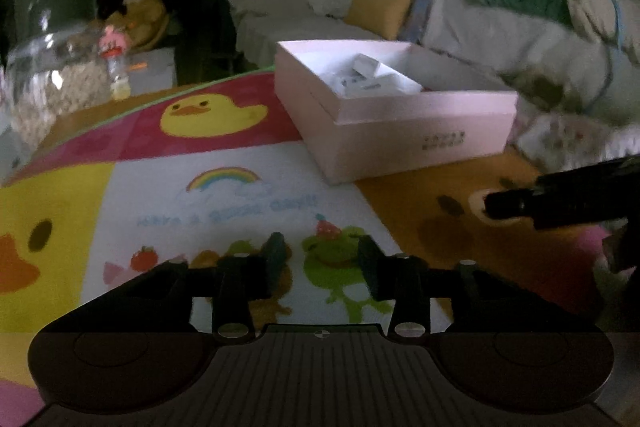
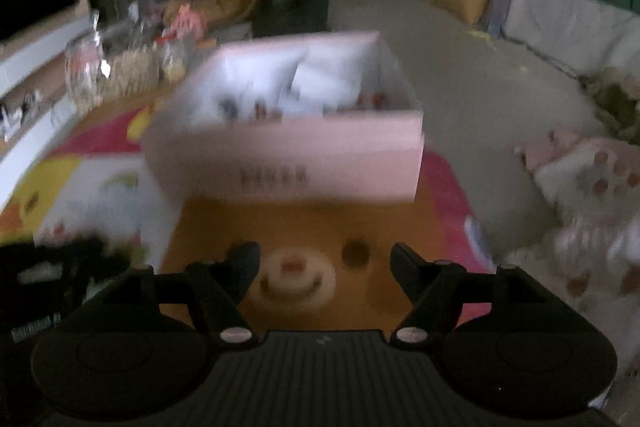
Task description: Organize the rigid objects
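A pale pink open cardboard box (image 1: 404,125) stands on a colourful cartoon play mat (image 1: 160,187), at the far right of the left wrist view. Small white items (image 1: 368,79) lie in its far left compartment; what they are is too blurred to tell. The left gripper (image 1: 322,261) hangs above the mat with its jaws apart and nothing between them. The right gripper (image 2: 325,267) is also spread wide and empty, near the box (image 2: 288,155), over a bear face (image 2: 296,277) on the mat. A grey sofa (image 1: 500,35) lies far behind.
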### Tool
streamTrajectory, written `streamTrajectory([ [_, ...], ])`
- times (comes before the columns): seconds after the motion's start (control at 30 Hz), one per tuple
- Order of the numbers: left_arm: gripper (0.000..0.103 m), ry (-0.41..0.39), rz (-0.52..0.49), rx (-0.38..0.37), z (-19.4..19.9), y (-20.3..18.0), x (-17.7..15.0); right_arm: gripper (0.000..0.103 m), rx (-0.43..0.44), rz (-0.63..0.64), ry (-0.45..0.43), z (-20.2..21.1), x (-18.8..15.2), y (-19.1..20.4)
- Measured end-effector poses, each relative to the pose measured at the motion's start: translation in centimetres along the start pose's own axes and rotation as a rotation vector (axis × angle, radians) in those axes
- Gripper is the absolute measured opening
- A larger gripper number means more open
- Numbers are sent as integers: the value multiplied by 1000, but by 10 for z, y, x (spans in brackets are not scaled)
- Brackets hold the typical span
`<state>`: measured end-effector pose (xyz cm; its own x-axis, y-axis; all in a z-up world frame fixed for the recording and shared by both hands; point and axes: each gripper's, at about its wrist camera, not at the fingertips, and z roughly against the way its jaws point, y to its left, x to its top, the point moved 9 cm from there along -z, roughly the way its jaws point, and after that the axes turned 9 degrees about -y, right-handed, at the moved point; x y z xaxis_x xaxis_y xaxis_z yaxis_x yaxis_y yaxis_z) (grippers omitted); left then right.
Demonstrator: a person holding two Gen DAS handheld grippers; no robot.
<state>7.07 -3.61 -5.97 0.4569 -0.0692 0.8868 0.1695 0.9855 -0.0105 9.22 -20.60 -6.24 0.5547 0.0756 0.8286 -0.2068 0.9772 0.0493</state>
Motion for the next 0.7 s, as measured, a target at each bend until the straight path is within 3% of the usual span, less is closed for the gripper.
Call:
streamTrajectory([
  [0.07, 48, 2, -38, 12, -1, -4, 0, 76, -28, 37, -19, 5, -6, 3],
  [0.33, 48, 2, -26, -2, -2, -1, 0, 100, -47, 24, -5, -2, -6, 5],
  [0.5, 48, 1, -1, -13, -1, 1, 0, 103, -46, 11, 3, -4, -6, 2],
  [0.57, 48, 0, 56, -29, 0, 7, 1, 103, -45, 10, 2, -4, -6, 2],
  [0.63, 41, 18, 63, -1, 3, 16, 2, 103, -44, 10, 3, -4, -6, 3],
  [0.7, 42, 42, -2, 53, 5, 23, 0, 103, -42, 8, 2, -3, -6, 3],
])
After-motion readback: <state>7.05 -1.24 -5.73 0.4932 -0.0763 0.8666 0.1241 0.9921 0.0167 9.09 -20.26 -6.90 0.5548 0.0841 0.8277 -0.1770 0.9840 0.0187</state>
